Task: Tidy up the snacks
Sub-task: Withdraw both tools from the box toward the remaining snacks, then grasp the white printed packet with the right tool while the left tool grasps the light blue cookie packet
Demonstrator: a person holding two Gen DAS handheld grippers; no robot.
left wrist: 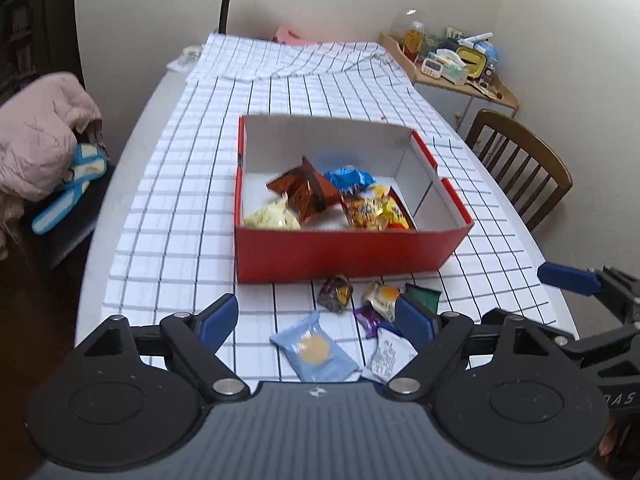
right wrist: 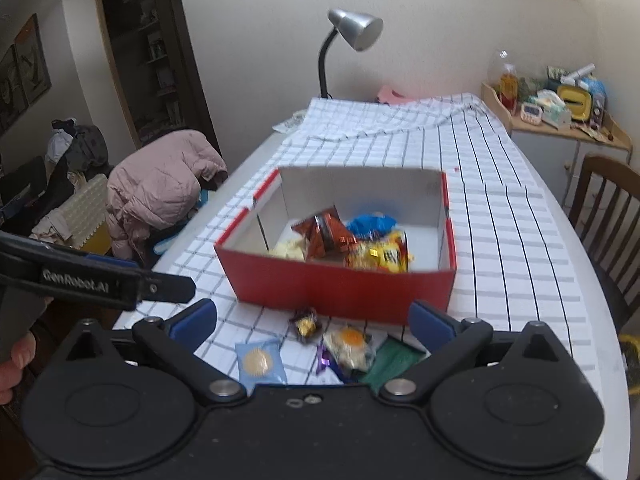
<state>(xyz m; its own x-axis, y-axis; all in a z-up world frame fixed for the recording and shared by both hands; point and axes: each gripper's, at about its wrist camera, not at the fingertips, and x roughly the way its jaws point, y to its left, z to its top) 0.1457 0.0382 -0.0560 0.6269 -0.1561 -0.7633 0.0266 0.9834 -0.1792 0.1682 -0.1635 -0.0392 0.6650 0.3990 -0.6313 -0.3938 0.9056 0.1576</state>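
Nearest, the left tongs (left wrist: 316, 322) stand wide apart with nothing gripped; their blue pads hang above loose snacks on the checked cloth (left wrist: 168, 240). The right tongs (right wrist: 312, 320) are spread just as wide and also hold nothing. In the left view one blue pad of the right tongs pokes in at the right edge; in the right view the left tool crosses the left edge, a hand (right wrist: 16, 360) beneath it.

Between and just beyond the pads lie the loose packets: a pale blue biscuit packet (left wrist: 314, 348), a white packet (left wrist: 390, 358) touching a purple sweet (left wrist: 368, 320), a clear packet with an orange centre (left wrist: 382, 296), a green packet (left wrist: 424, 294) and a dark wrapped sweet (left wrist: 335, 292) closest to the box.

Just behind them sits the red box (left wrist: 340, 248), open-topped with white inner walls, on the tabletop. Inside it are a cream packet (left wrist: 272, 216), a brown foil packet (left wrist: 306, 192), a blue packet (left wrist: 348, 178) and yellow-orange packets (left wrist: 376, 210), piled toward the near wall.

Farther off, a pink jacket (right wrist: 160, 188) is draped at the left, a wooden chair (left wrist: 520, 160) stands at the right, a grey lamp (right wrist: 352, 32) rises at the far end, and a cluttered shelf (left wrist: 452, 60) fills the corner.
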